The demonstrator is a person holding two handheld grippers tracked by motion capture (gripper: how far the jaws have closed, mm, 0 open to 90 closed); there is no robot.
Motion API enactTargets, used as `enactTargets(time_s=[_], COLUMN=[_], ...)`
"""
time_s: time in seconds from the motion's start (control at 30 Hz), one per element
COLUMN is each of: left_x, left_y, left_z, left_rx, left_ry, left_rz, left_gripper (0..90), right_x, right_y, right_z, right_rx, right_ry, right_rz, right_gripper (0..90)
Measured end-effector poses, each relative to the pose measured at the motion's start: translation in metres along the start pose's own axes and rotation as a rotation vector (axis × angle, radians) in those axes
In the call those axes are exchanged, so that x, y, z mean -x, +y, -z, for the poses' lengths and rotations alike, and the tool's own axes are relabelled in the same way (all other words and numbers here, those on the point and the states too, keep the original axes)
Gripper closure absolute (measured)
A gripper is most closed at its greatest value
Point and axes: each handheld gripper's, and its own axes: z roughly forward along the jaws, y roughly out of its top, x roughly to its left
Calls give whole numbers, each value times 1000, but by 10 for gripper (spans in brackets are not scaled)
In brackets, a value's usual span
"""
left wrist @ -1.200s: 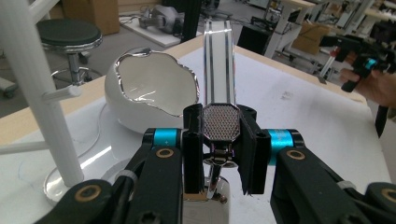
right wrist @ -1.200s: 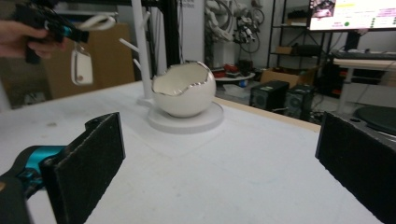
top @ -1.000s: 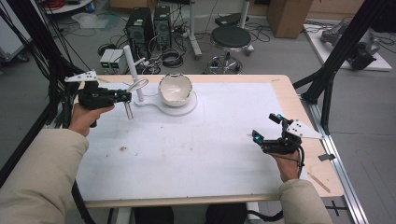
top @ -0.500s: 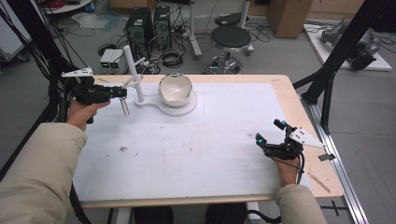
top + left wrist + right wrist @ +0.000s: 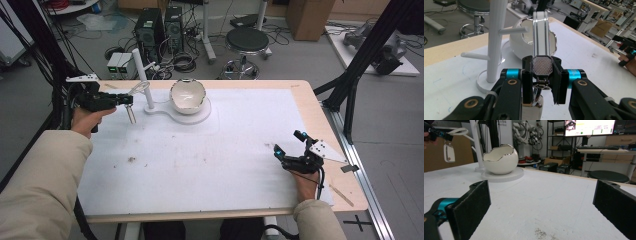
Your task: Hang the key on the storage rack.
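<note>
Left gripper [image 5: 131, 100], upper left, clamped on watch strap [image 5: 540, 32] beside stand [image 5: 143, 80], seemingly for hanging. Right gripper [image 5: 290, 150], lower right, wide open, holding nothing, idle.

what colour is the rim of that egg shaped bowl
Shiny silver on a white bowl, clearest in the right gripper view.
</note>
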Motion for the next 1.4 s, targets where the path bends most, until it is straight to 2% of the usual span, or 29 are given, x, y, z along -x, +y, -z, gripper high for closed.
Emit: enactTargets(time_s=[0.33,0.53,0.67,0.87,1.03,1.4], left_x=[-8,-10,-13,-16,-19,-21], left_y=[-2,-3,-4,-6,-8,-12], left_z=[-4,-4,-6,-8,-9,-15], left_rx=[-1,9,-10,-9,-25,-71], left_ry=[18,45,57,68,89,106], left_rz=[23,21,34,53,66,38], left_gripper=[740,740,740,740,740,737], right_x=[0,-1,0,-1,0,-1], right_y=[-2,-2,-2,-3,-3,-3], right_z=[-1,-2,-3,-2,-3,-3], right_rx=[-12,-21,-21,-27,-20,-26], right_ry=[1,8,10,17,14,13], right_rz=[4,3,8,-4,4,-2], right_gripper=[4,4,4,4,4,4])
